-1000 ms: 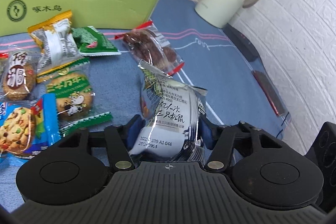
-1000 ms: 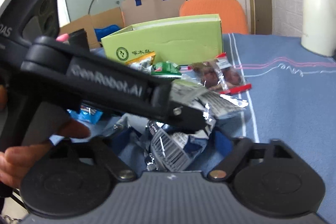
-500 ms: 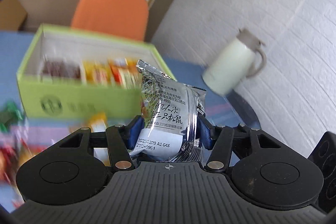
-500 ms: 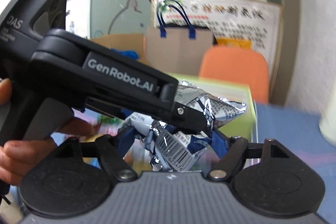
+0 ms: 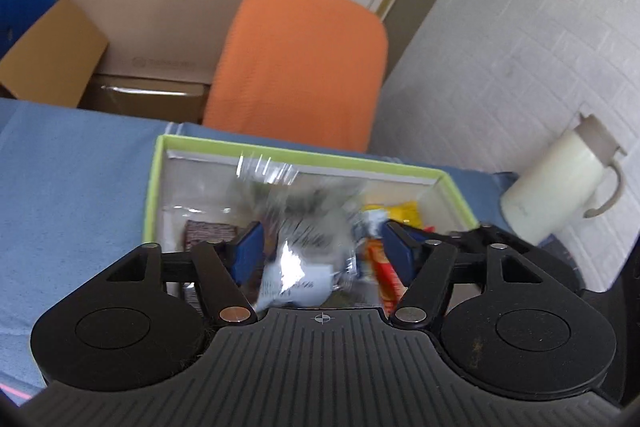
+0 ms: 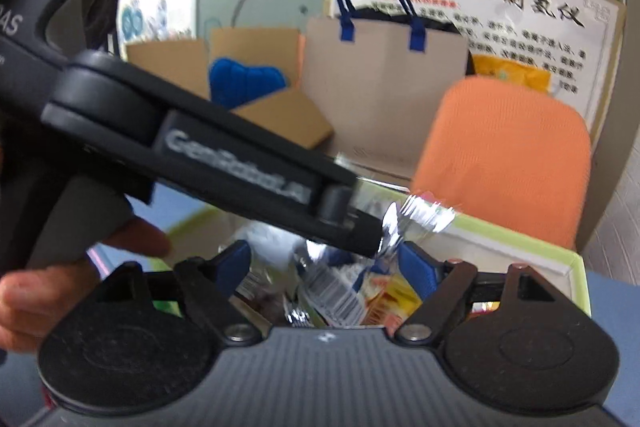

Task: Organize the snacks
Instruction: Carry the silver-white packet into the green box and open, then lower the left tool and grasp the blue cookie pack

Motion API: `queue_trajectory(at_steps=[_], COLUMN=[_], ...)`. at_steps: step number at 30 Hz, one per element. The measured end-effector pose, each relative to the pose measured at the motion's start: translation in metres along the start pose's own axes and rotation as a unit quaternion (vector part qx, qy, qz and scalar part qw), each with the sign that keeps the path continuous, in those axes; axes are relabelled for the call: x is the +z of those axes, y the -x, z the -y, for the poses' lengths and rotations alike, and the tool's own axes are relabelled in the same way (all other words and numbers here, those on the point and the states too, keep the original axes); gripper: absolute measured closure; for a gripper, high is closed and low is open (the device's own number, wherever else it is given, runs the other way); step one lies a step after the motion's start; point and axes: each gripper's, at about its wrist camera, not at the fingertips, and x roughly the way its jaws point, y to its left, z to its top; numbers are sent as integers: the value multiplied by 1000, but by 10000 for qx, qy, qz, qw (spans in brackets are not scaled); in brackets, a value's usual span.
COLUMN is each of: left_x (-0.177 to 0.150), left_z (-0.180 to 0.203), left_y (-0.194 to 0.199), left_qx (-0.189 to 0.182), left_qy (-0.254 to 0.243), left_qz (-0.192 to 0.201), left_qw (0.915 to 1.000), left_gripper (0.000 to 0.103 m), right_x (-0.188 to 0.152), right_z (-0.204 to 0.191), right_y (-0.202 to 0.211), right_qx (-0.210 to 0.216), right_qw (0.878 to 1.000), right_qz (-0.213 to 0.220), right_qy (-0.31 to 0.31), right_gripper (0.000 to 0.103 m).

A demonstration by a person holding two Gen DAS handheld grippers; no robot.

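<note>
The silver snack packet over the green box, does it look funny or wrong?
A bit. The silver snack packet is a tilted, streaky blur between the left gripper's opening fingers, which no longer press it. It seems to be dropping into the green box, onto other snacks. Nothing looks spilled or torn.

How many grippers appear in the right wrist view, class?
2: the right gripper fills the bottom, jaws opening over the green box; the left gripper reaches in from the left.
</note>
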Motion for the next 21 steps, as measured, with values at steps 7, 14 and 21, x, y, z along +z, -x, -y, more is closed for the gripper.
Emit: queue_trajectory(at_steps=[7, 14, 21], left_x=[-20, -90, -171], left_z=[-9, -19, -42], left_y=[68, 120, 151], left_qx=[-145, -257, -484], left_qy=[-62, 226, 935], left_qz=[595, 544, 7], left_qw=[9981, 9979, 9944], left_gripper=[35, 35, 44], right_x=[-18, -83, -123], right_z=[-7, -66, -128], right_y=[78, 119, 140], right_qx=[-314, 91, 573], right_qw=[9979, 9997, 9977], right_qz=[552, 6, -296], right_qy=[-94, -224, -229], right_gripper=[9, 9, 9])
